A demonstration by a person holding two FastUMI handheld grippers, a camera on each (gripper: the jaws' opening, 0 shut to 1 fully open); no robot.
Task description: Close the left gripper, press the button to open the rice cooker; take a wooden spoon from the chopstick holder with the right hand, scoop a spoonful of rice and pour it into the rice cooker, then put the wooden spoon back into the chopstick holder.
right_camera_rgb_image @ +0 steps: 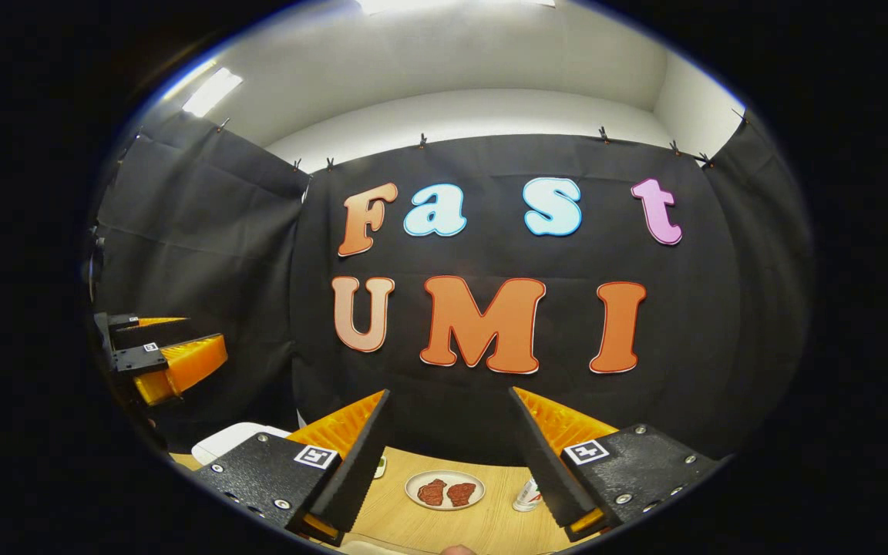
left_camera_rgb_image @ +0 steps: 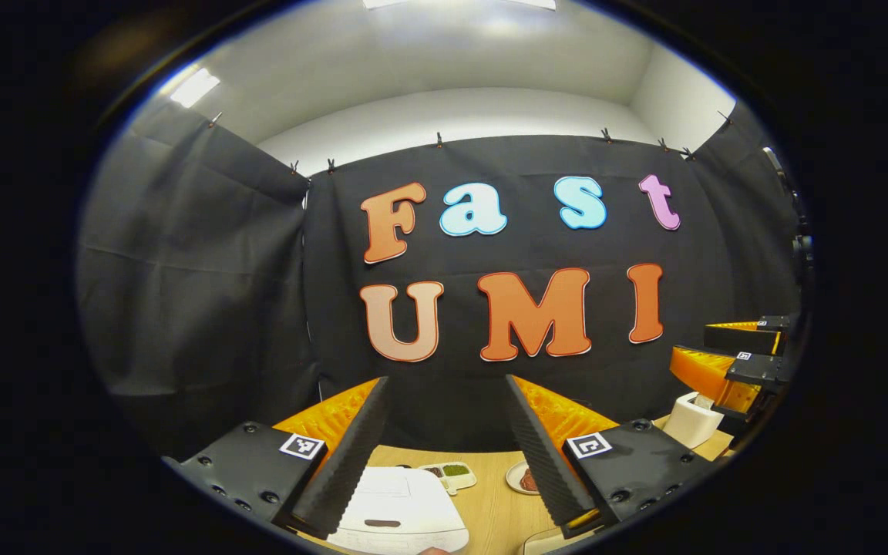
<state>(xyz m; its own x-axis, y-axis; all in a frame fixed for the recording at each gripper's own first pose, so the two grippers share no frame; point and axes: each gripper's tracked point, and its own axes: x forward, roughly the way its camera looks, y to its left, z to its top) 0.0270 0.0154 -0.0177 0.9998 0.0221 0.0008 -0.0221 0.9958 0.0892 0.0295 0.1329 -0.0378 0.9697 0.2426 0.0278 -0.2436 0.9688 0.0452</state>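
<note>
My left gripper (left_camera_rgb_image: 446, 381) is held high and open, with nothing between its fingers. Below it, between the fingers, the white rice cooker (left_camera_rgb_image: 398, 509) sits on the wooden table with its lid down. At the right, a white chopstick holder (left_camera_rgb_image: 691, 420) stands near the table's edge, and the right gripper (left_camera_rgb_image: 721, 351) hovers just above it. In the right gripper view my right gripper (right_camera_rgb_image: 450, 391) is open and empty, the rice cooker (right_camera_rgb_image: 236, 441) shows as a white corner at lower left, and the left gripper (right_camera_rgb_image: 166, 351) hangs above it.
A plate with two pieces of red meat (right_camera_rgb_image: 444, 491) lies mid-table, with a small can (right_camera_rgb_image: 527, 495) to its right. A small dish of green and brown bits (left_camera_rgb_image: 448, 474) sits behind the cooker. Black cloth walls the booth at the back and sides.
</note>
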